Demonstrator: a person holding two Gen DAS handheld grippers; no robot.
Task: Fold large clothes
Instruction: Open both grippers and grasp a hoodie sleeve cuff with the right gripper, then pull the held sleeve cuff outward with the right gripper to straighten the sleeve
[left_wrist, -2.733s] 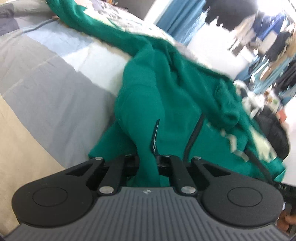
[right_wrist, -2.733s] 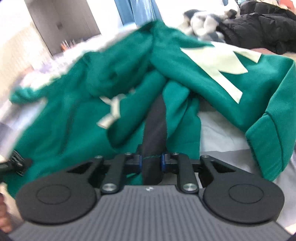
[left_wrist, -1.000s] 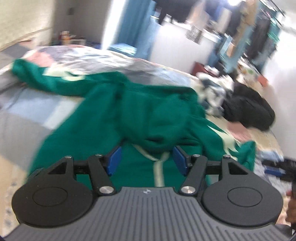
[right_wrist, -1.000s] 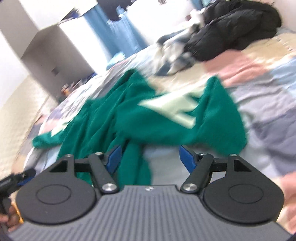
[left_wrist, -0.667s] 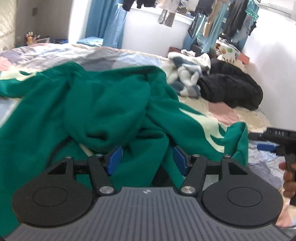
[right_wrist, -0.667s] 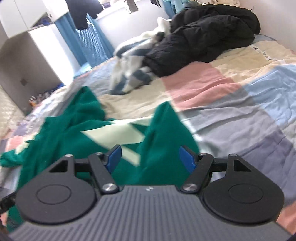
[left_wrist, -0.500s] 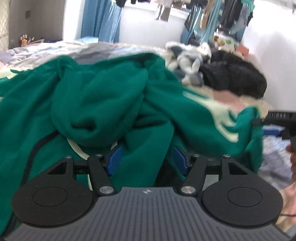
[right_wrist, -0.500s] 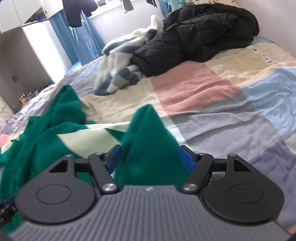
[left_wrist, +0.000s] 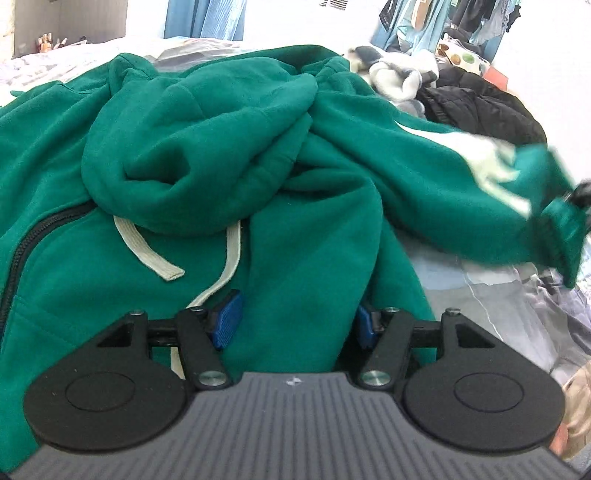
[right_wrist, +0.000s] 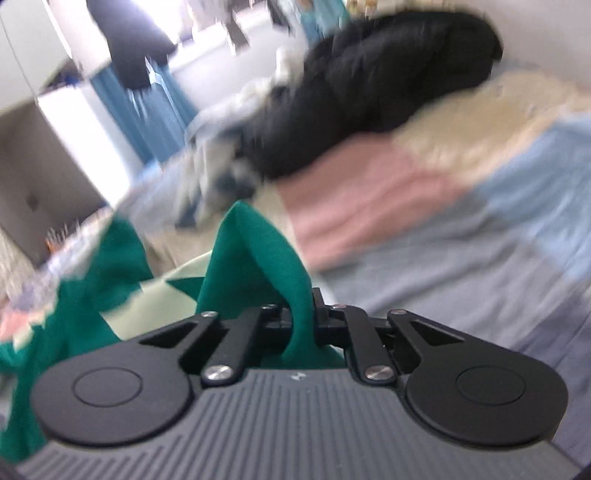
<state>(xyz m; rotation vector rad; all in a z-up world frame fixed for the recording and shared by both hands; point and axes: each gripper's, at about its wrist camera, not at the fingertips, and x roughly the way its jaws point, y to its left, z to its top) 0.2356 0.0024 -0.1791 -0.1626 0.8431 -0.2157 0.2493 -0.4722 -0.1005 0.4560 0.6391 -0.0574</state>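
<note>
A green zip hoodie (left_wrist: 229, 147) with cream drawstrings lies crumpled on the bed, hood bunched on top. My left gripper (left_wrist: 295, 319) is open, its blue pads on either side of a fold of the hoodie's front, not closed on it. My right gripper (right_wrist: 301, 321) is shut on the cuff end of the hoodie's sleeve (right_wrist: 255, 254), which has a pale print. In the left wrist view that sleeve (left_wrist: 480, 192) stretches out to the right, pulled by the right gripper at the frame edge.
The bed has a patchwork cover (right_wrist: 461, 206) of pink, cream, blue and grey. A black puffer jacket (right_wrist: 376, 85) and a grey-white garment (left_wrist: 399, 75) lie at the far side. Blue curtains and hanging clothes stand behind.
Both grippers let go of the hoodie and moved. My right gripper has now shut on the sleeve end and pulls it outward. My left gripper stays open and has moved closer over the hoodie's front.
</note>
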